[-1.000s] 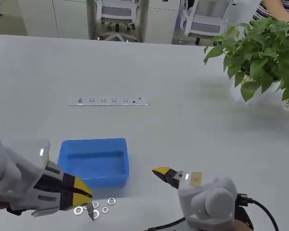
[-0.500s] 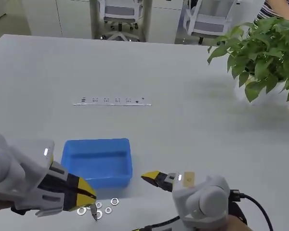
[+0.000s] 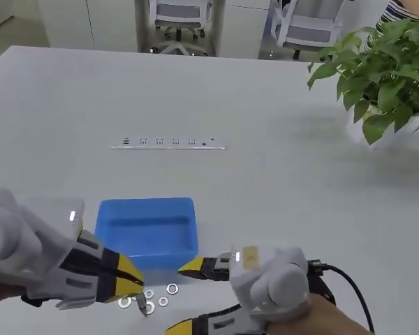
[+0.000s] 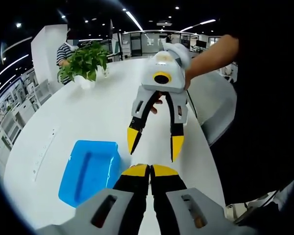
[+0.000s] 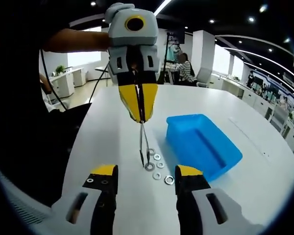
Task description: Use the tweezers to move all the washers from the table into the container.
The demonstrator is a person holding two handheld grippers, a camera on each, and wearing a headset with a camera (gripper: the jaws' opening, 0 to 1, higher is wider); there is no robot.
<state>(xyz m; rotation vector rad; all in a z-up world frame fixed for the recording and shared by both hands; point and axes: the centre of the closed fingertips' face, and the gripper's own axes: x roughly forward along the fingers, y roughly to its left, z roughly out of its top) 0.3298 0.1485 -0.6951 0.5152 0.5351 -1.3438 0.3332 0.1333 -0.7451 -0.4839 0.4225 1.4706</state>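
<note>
Since the tweezers (image 3: 141, 304) sit in the left gripper (image 3: 136, 279), that's the hand that counts.

Head view: left gripper is low-left, yellow jaws pressed tight on the tweezers, which stick out of the jaw tips and slant down to the table (image 3: 279, 174). Tips land among the washers (image 3: 163, 301), a small loose cluster on the table just in front of the container (image 3: 150, 230), i.e. on the person's side of it. Container is the blue tray, open top, no washers visible inside. Right gripper (image 3: 193, 267) is just to the right of the cluster, tips aimed at it, holding nothing.

Left gripper view: own jaws (image 4: 150, 170) closed hard together at bottom. Right gripper (image 4: 155, 144) faces in w/ jaws spread wide. Container (image 4: 88, 169) lies left of both.

Right gripper view: own jaws (image 5: 146, 171) apart, nothing btwn them but table and washers (image 5: 157, 166). Left gripper (image 5: 138, 105) hangs over the cluster, tweezers (image 5: 143, 142) near upright, long axis running from jaws down to table, tips at or touching one washer. Can't tell if that washer is actually pinched. Container (image 5: 203, 144) is close beside the cluster on the right, near wall not touching the washers.

Key relation, as I judge it: the washers are right under the tweezer tips, and the container is next to them, up and slightly right in the head view. So it looks like a short lift over the near wall. Left gripper is nearer and has the tool; right gripper looks idle.
</note>
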